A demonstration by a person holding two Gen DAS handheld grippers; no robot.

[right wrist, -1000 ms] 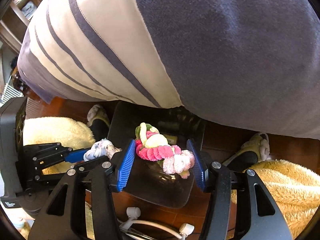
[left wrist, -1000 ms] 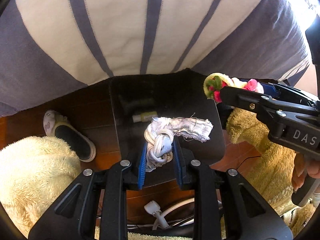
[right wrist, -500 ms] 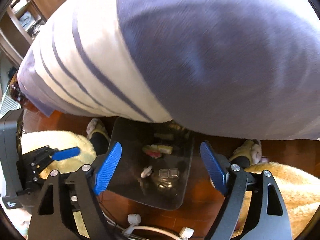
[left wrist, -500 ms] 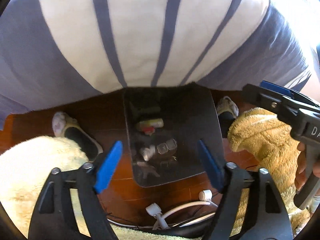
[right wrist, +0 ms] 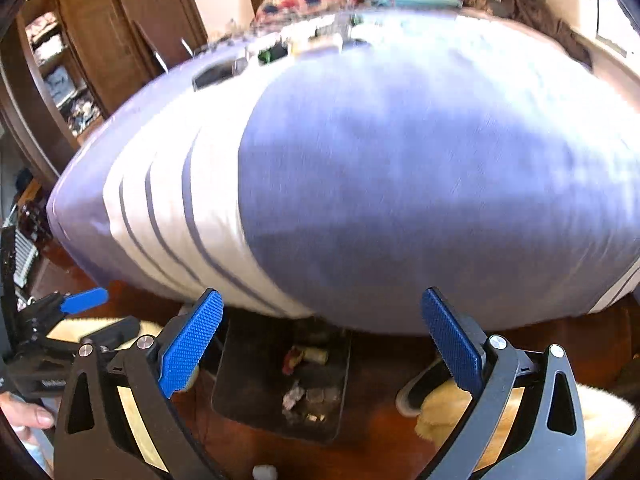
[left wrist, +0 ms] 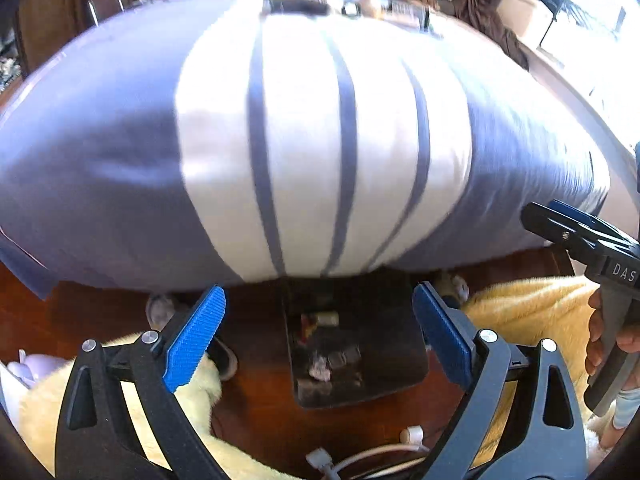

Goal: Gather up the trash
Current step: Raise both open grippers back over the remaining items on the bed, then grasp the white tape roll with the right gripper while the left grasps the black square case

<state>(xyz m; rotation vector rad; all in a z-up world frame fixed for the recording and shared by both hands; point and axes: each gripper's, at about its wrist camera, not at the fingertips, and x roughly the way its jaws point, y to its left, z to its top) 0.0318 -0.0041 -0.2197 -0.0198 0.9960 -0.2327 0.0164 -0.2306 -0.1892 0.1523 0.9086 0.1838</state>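
The left gripper (left wrist: 320, 334) is at the bottom of the frame. Its blue pads (left wrist: 195, 338) are far apart and opening, with nothing between them. Below them, in the lower middle, a black bin (left wrist: 400, 344) sits on the wood floor (left wrist: 256, 412) with trash (left wrist: 322, 364) inside. A big striped blanket (left wrist: 304, 152) fills the top. The right gripper (left wrist: 576, 236) shows at the right edge. Yellow fluffy cloth (left wrist: 528, 304) lies on both sides.

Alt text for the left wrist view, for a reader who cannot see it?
The left gripper, its blue-padded jaws opening with nothing between them, hangs above a black rectangular trash bin on the dark wood floor, with small scraps of litter inside. A striped blue-and-white cloth fills the upper frame; the right gripper shows at right.
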